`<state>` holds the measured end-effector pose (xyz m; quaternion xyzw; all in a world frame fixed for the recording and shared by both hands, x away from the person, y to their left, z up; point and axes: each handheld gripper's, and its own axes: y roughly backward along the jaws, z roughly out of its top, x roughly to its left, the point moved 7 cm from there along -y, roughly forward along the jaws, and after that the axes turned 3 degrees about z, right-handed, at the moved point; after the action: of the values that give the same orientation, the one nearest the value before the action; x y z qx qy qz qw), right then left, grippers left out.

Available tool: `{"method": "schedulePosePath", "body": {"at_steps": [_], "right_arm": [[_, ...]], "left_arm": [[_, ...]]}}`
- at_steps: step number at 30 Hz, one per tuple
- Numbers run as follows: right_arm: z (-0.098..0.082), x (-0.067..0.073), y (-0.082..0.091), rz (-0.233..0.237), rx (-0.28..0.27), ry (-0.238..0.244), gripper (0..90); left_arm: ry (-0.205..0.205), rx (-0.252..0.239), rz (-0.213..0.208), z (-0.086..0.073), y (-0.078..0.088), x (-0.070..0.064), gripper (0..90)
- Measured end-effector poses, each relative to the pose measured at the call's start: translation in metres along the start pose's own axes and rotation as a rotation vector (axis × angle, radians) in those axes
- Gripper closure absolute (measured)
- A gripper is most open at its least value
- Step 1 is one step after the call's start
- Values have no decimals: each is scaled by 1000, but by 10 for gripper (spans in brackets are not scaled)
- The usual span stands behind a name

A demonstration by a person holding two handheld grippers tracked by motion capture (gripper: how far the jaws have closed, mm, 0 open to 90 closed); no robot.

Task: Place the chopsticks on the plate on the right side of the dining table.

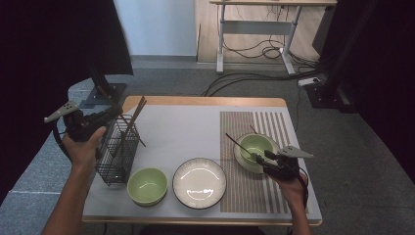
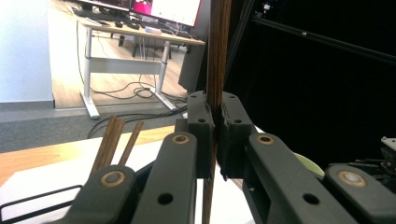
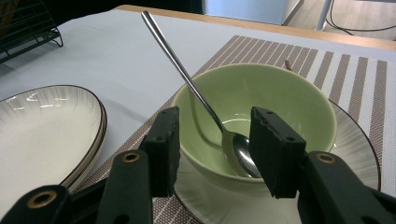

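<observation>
My left tongs [image 2: 214,135] pinch a slim dark wooden chopstick [image 2: 216,56] upright above the black wire basket [image 1: 117,152] at the surface's left edge. My right tongs [image 3: 215,149] stand spread around a green ceramic bowl [image 3: 280,98] holding a steel spoon [image 3: 187,74].

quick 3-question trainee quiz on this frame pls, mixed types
1. True or false: the left gripper is shut on a wooden chopstick.
2. Where does the spoon rest? A) on the white plate B) in the green bowl on the striped mat C) in the wire rack
3. Fill in: the right gripper stands open at the rim of the ____ bowl.

Key: 1 true; 2 B; 3 green
</observation>
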<state>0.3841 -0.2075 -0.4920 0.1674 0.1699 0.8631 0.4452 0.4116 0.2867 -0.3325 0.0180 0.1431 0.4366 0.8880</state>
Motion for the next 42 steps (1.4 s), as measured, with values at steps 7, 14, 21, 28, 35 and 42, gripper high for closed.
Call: {"method": "schedulePosePath", "body": {"at_steps": [7, 14, 21, 28, 35, 42], "right_arm": [[0, 1, -1, 3, 1, 4, 537], [2, 6, -2, 8, 1, 16, 537], [4, 13, -4, 19, 0, 27, 537], [6, 21, -8, 34, 6, 46, 537], [8, 29, -12, 49, 11, 65, 536], [8, 36, -18, 59, 25, 80, 535]], "left_arm": [[-2, 12, -7, -4, -4, -3, 848], [-2, 30, -22, -9, -12, -8, 849], [-6, 48, -39, -14, -20, -15, 848], [-6, 58, -55, -18, -27, -21, 849], [0, 59, -64, -20, -31, -25, 849], [-6, 73, -74, -24, -36, -29, 848]]}}
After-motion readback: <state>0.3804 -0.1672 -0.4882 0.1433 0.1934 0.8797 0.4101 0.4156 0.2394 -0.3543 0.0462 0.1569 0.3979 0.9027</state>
